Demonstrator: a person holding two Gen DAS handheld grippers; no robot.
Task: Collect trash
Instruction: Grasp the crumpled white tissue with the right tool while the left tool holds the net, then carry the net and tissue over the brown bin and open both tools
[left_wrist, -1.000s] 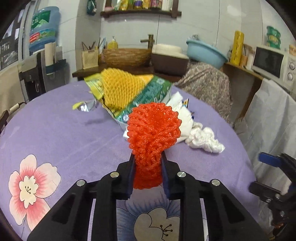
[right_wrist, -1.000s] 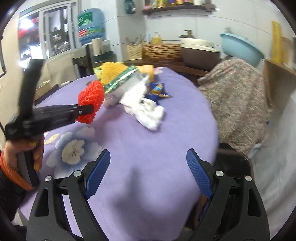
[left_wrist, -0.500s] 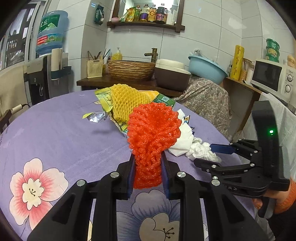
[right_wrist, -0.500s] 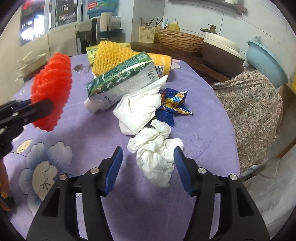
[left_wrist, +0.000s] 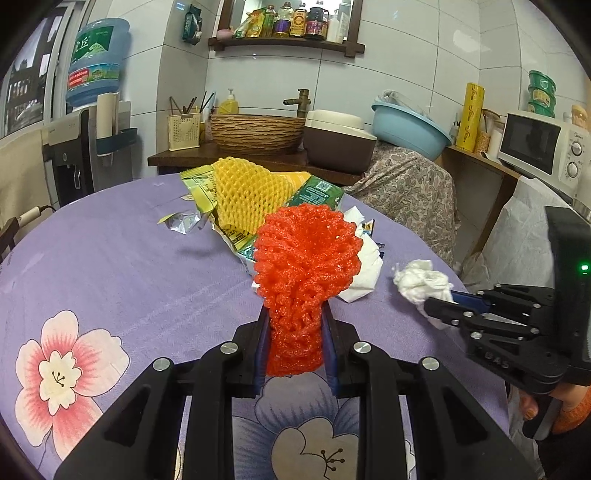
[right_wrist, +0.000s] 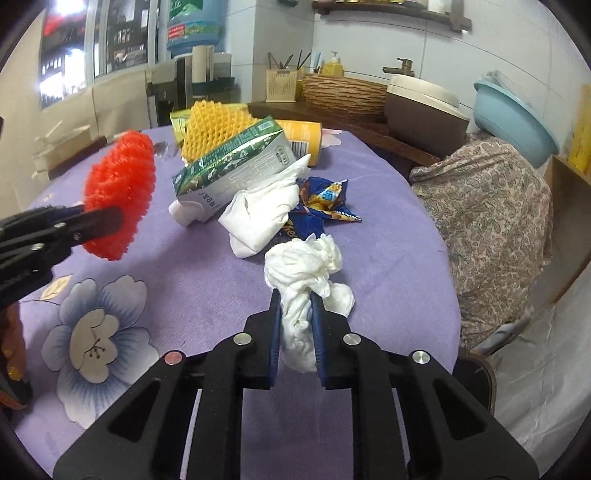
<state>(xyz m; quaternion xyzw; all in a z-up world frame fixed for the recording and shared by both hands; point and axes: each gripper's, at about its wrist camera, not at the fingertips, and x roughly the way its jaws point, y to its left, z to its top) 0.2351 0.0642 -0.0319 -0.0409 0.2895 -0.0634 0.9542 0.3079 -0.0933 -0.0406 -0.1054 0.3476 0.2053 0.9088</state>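
Both grippers were clamped, my left gripper (left_wrist: 295, 339) on red foam net (left_wrist: 306, 258), right gripper (right_wrist: 295, 328) on crumpled tissue (right_wrist: 306, 269), over purple flowered tablecloth (left_wrist: 110, 266) near a kitchen counter (left_wrist: 258, 157)

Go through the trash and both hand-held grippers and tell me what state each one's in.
Left hand-held gripper: shut on red foam net.
Right hand-held gripper: shut on crumpled tissue.
Yellow foam net: lying on pile.
Green carton: flattened, on table.
Blue wrapper: crumpled, on table.

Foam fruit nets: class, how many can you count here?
2: a red net gripped in the left claw, and a yellow net on the trash pile. Others may be hidden.
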